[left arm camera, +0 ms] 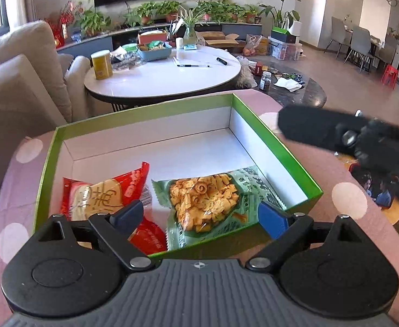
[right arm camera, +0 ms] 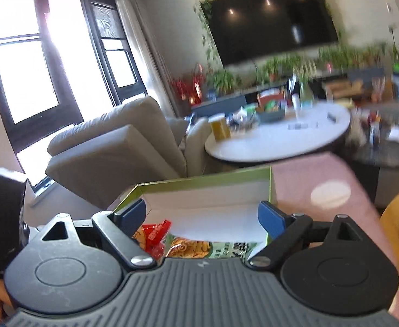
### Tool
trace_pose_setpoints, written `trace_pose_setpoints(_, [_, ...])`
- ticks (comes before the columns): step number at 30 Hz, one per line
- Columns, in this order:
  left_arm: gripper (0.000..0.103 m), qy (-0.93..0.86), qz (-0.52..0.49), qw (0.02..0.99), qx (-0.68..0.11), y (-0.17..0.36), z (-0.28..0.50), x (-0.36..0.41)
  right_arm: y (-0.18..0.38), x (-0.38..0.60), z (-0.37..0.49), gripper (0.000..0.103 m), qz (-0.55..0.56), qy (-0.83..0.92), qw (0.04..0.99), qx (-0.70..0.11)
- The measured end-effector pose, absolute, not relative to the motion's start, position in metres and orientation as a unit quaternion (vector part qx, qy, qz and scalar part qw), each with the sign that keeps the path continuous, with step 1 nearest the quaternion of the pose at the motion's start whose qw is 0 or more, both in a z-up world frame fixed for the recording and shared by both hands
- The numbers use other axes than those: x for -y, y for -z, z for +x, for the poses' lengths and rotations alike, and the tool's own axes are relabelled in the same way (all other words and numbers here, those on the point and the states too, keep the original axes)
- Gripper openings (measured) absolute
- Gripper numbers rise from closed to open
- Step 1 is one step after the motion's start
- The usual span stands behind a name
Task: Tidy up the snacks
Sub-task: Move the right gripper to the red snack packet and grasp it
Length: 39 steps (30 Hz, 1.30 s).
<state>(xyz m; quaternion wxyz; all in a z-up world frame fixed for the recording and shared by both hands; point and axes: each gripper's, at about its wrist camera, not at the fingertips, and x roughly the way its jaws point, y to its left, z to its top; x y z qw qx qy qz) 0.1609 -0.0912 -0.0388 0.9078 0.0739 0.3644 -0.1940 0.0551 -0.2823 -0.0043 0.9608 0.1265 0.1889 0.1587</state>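
Green box (left arm camera: 275, 147) holds red snack packet (left arm camera: 104, 193) beside green snack packet (left arm camera: 207, 199)

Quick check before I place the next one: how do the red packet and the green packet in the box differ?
The red packet lies at the box's left, partly behind the left tool's finger; the green packet lies to its right, nearer the middle. The red packet shows a pale round cracker with a character on it; the green packet shows a heap of small orange pieces. Both lie flat on the floor of the green box, toward its near side.
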Motion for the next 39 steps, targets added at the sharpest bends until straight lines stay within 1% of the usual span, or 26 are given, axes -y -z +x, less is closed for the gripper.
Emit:
trace_pose_setpoints(4, [0.091,0.187,0.084,0.914,-0.350,0.032,0.145,0.085,-0.005,0.287,0.039,0.073,0.134,-0.161,0.963,-0.172])
trace_pose_setpoints(7, [0.091,0.186,0.083,0.919,-0.338,0.026,0.134,0.078,-0.012,0.287,0.029,0.073,0.118,-0.153,0.967,-0.164])
trace_pose_setpoints(20, [0.091,0.158,0.086,0.939,-0.295,0.006,0.089,0.045,-0.020,0.264,0.006,0.073,0.074,-0.120,0.971,-0.192])
trace_pose_setpoints(27, [0.091,0.119,0.052,0.952,-0.276,0.006,0.066,0.007,-0.014,0.236,-0.007,0.073,0.045,-0.131,0.968,-0.207])
trace_pose_setpoints(33, [0.091,0.078,0.048,0.958,-0.271,0.011,0.055,-0.024,-0.008,0.209,-0.011,0.073,0.014,-0.149,0.963,-0.225])
trace_pose_setpoints(39, [0.091,0.050,-0.002,0.954,-0.296,0.027,0.060,-0.062,-0.003,0.191,-0.014,0.073,0.013,-0.181,0.951,-0.249])
